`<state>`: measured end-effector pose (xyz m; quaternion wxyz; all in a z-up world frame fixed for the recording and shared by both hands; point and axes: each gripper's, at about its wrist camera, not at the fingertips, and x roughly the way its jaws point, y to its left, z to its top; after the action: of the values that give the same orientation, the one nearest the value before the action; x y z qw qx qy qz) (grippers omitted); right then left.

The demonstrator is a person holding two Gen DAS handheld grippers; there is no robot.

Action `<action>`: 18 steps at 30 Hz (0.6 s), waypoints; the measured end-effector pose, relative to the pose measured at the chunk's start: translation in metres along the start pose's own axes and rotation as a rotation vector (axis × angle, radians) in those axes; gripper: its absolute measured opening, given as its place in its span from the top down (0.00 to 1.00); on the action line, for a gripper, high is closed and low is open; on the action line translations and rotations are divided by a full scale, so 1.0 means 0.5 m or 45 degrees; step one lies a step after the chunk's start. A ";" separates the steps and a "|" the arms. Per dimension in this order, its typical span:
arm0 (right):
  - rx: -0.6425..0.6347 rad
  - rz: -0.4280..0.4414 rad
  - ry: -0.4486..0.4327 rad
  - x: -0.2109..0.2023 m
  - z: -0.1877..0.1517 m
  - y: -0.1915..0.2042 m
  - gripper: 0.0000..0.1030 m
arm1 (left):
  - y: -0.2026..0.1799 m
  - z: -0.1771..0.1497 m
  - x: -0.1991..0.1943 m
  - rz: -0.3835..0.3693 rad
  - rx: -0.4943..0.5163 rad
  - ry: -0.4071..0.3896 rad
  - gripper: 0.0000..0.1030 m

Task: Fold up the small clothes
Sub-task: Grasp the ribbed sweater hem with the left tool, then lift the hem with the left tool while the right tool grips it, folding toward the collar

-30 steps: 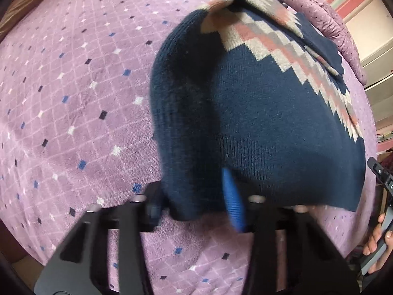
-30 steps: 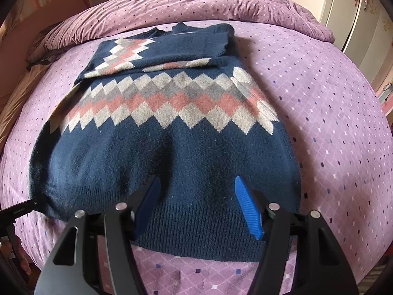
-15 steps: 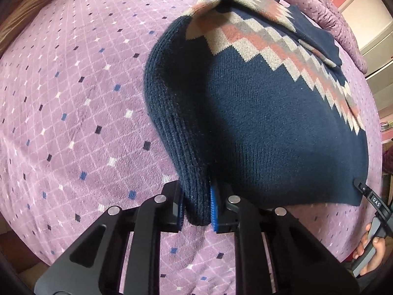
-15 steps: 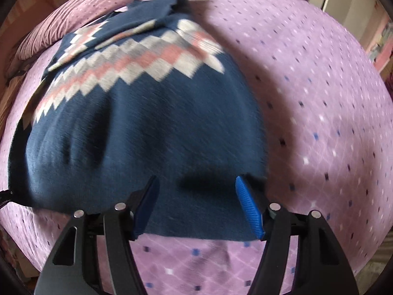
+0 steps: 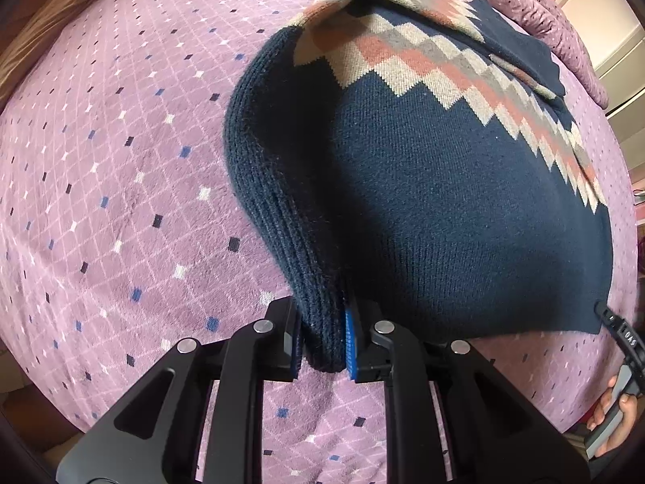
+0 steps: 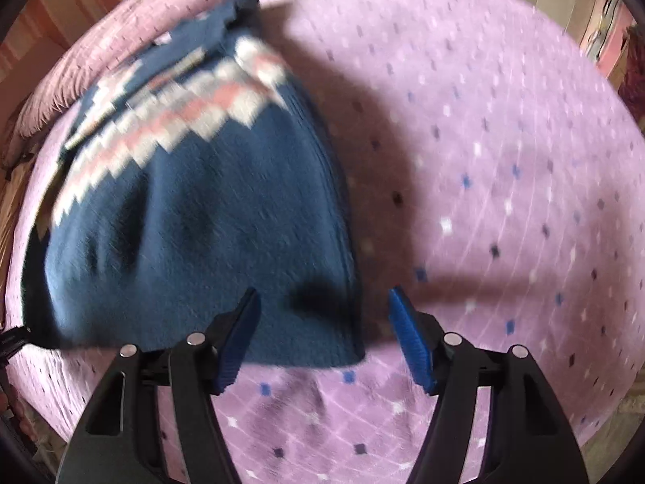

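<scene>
Left wrist view: the left gripper (image 5: 324,341) is seen pinched tight on the ribbed hem corner of the navy sweater (image 5: 443,209), its jaws having just closed onto the knit, which is bunched between the blue pads. The sweater is spread over the purple diamond-print bedspread (image 5: 121,201), its cream, pink and grey zigzag band running toward the far end, and the gripped corner is pulled up off the cover into a rounded fold. At the lower right edge a hand (image 5: 616,423) is glimpsed around a gripper handle, just off the hem's other corner.

Right wrist view, heavily blurred: the right gripper (image 6: 324,336) is held spread wide, nothing pinched. The near right corner of the sweater (image 6: 201,222) is framed between the two blue pads (image 6: 411,339), though whether the knit is touched cannot be told. The garment lies left of centre on the bedspread (image 6: 504,161), and a dark shadow is cast on the cover beside it
</scene>
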<state>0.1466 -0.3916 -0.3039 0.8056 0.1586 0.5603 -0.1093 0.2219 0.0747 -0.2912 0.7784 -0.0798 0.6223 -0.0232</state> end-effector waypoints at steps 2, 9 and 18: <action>-0.004 0.016 0.017 0.007 -0.011 -0.003 0.43 | 0.000 0.000 0.000 0.000 0.000 0.000 0.86; -0.003 0.048 0.064 0.017 -0.013 0.008 0.81 | -0.005 0.001 0.000 0.005 0.015 0.004 0.86; -0.022 0.062 0.069 -0.014 0.003 0.021 0.92 | 0.006 0.013 -0.020 -0.009 0.026 -0.003 0.88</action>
<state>0.1491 -0.3827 -0.2953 0.7940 0.1682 0.5787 -0.0807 0.2257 0.0793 -0.2808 0.7797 -0.0740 0.6209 -0.0323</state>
